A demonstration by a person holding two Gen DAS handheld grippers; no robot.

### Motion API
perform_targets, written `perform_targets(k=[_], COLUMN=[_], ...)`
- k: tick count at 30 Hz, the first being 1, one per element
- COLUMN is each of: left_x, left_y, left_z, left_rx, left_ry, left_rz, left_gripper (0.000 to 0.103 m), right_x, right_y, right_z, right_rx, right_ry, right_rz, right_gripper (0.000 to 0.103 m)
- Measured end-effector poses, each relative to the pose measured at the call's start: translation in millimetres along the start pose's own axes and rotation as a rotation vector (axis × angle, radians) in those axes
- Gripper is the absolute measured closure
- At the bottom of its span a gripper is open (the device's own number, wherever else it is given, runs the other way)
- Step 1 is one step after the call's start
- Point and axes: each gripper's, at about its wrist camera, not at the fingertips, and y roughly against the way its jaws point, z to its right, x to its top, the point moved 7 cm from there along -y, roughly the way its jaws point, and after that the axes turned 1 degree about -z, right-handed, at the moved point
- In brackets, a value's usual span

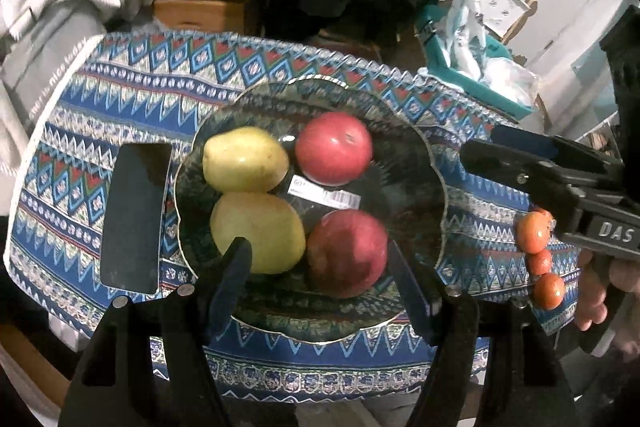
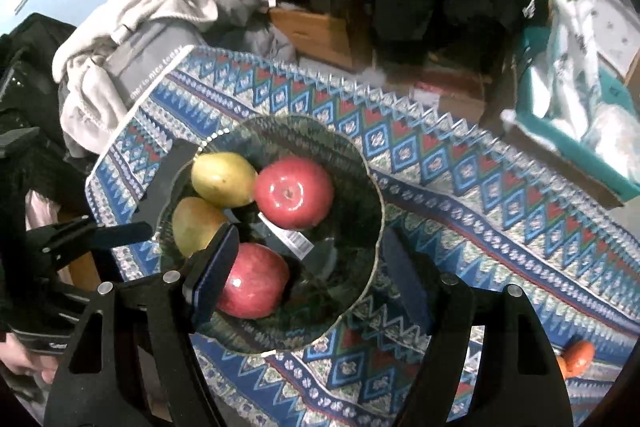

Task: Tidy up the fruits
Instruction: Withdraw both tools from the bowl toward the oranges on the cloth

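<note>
A dark glass plate (image 1: 416,163) on the patterned tablecloth holds two yellow-green pears (image 1: 245,159) (image 1: 258,233) and two red apples (image 1: 334,148) (image 1: 347,253). My left gripper (image 1: 318,279) is open and empty just above the near pear and near apple. Three small orange tangerines (image 1: 532,231) lie on the cloth right of the plate. My right gripper (image 2: 308,267) is open and empty over the plate (image 2: 360,187), its left finger beside the near apple (image 2: 256,281). It also shows in the left wrist view (image 1: 504,151), open. The far apple (image 2: 294,193) and both pears (image 2: 222,179) show there.
A flat black rectangle (image 1: 134,215) lies on the cloth left of the plate. Grey clothing (image 2: 132,39) is heaped beyond the table's left end. A teal bin (image 1: 476,67) with white bags stands past the right edge. A tangerine (image 2: 578,355) shows at lower right.
</note>
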Motion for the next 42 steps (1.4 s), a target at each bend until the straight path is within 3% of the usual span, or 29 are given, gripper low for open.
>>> perform_targets(k=[20, 30, 42], left_x=[10, 5, -15], left_y=[76, 84, 77], left_z=[68, 125, 196], left_rx=[0.001, -0.040, -0.080], left_ry=[-0.121, -0.217, -0.349], left_rz=[0.171, 0.175, 0.137], left_gripper=[0.025, 0.024, 0.022], right_x=[-19, -51, -112], right_y=[142, 190, 206], right_z=[14, 57, 124], right_rx=[-0.111, -0.185, -0.255], right_ry=[0.021, -0.035, -0.167], right_rz=[0.221, 0.267, 0.244], right_gripper=[0.025, 0.025, 0.023])
